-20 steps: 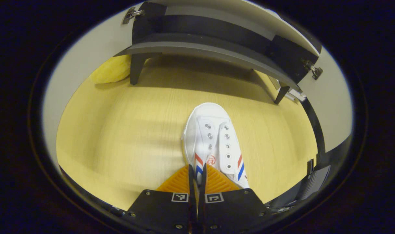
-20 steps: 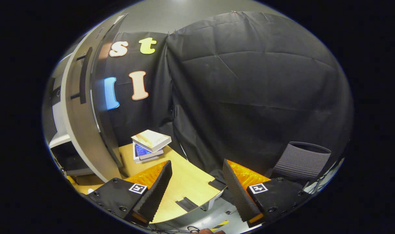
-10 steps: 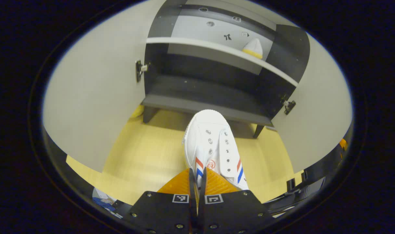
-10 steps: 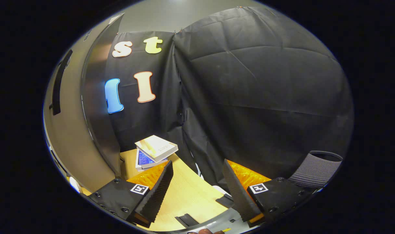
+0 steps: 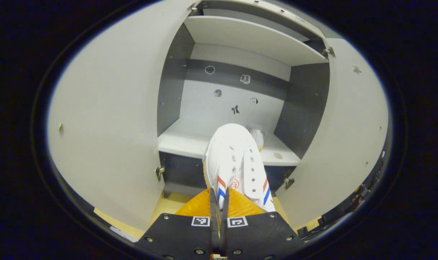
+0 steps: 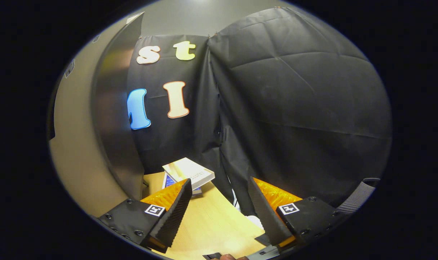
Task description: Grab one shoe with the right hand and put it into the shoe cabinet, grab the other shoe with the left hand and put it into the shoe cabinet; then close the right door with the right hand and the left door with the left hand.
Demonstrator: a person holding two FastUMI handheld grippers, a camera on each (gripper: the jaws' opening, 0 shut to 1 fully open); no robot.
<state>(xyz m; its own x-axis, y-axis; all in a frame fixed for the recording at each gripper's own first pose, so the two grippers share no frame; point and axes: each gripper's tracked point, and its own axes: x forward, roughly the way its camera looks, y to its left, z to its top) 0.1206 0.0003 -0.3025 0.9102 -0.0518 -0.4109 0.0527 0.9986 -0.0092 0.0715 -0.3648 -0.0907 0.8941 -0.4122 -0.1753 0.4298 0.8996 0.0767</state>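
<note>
In the left gripper view the left gripper (image 5: 219, 202) has its two fingers nearly together, pinching the heel edge of a white canvas sneaker (image 5: 237, 162) with red and blue stripes on its sides; the shoe points forward, toe up and away from the camera, held in the air in front of the open shoe cabinet (image 5: 237, 94); its toe overlaps the front edge of the pale middle shelf (image 5: 183, 141) in the picture, though whether it touches the shelf cannot be told. A second white shoe (image 5: 258, 135) rests on that shelf toward the right, partly hidden behind the held sneaker's toe (just its rounded front with a yellowish sole edge is visible). The left door (image 5: 107, 122) and the right door (image 5: 341, 137) both stand wide open, flanking the compartment; a hinge (image 5: 159, 172) shows at the lower left of the cabinet frame; light wood tabletop (image 5: 175, 200) is seen below the cabinet.

In the right gripper view the right gripper (image 6: 219, 213) holds its fingers wide apart with nothing between them; it hangs over the wooden table (image 6: 211, 224); a small stack of books (image 6: 188, 174) lies just beyond its left finger, beside the dark side panel (image 6: 114, 119) of the cabinet.
</note>
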